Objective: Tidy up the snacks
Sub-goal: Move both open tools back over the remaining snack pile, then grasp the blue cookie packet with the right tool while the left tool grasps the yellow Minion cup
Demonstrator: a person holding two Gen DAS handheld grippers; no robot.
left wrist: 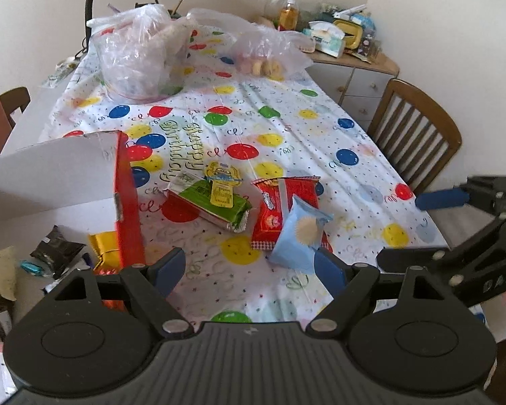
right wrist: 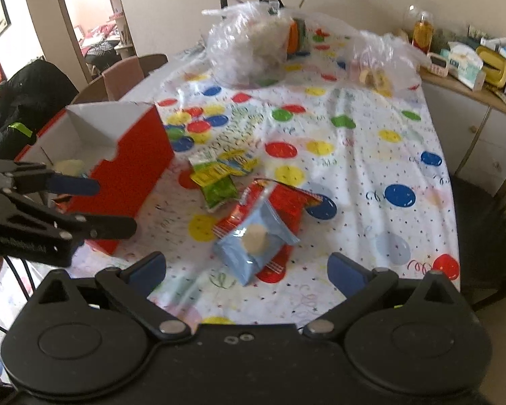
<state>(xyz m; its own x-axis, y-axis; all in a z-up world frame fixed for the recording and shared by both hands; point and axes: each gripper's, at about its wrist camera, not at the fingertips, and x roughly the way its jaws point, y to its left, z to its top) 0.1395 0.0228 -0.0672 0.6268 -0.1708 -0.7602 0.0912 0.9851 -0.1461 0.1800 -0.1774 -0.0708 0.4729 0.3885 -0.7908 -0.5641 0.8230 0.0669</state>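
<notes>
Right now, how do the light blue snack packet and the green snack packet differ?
The light blue snack packet lies propped on the red wrapper; the green snack packet lies on the balloon-print tablecloth. The blue sits nearer both open grippers; the green nearer the red box. Both are outside the box.

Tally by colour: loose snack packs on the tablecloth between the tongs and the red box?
Light blue pack: 1
Red pack: 1
Green pack with yellow label: 1
Total: 3
Not counted: snacks already inside the red box, and the contents of the clear plastic bags at the far end.
</notes>
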